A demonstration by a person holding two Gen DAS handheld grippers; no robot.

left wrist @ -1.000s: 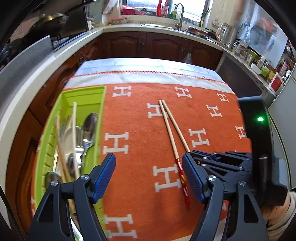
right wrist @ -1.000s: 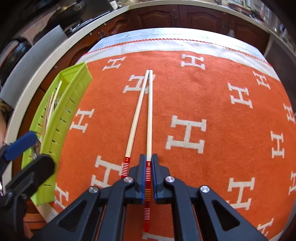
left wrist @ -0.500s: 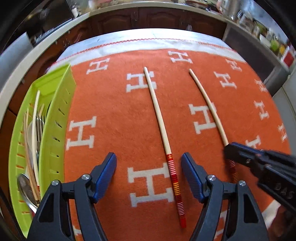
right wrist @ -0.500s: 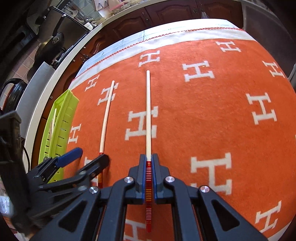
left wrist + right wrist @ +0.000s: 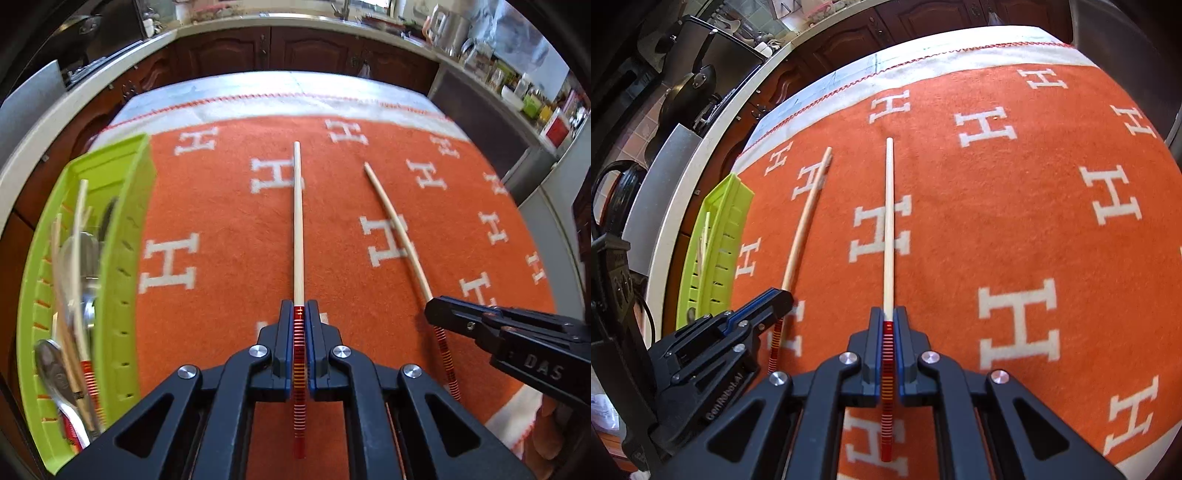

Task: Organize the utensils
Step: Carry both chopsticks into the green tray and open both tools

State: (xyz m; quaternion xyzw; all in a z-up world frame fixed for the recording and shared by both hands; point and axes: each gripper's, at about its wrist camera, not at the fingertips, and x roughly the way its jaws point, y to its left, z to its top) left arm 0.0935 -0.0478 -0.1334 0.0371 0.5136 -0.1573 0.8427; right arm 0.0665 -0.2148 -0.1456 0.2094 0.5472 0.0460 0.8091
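Lowered since before, left gripper [image 5: 298, 325] now clamps 1 slim, round, apparently wooden chopstick [image 5: 297, 221]; right gripper [image 5: 888, 325] pinches another chopstick [image 5: 888, 221].

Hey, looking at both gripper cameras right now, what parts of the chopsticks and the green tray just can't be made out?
- Left wrist view: utensils in the green tray are motion-blurred; near end cut off by the picture edge.
- Right wrist view: tray contents hidden by its slotted wall and the left gripper.
- Left chopstick: part of its striped end is covered by the pads.
- Right chopstick: whether its tip touches the orange cloth is unclear.
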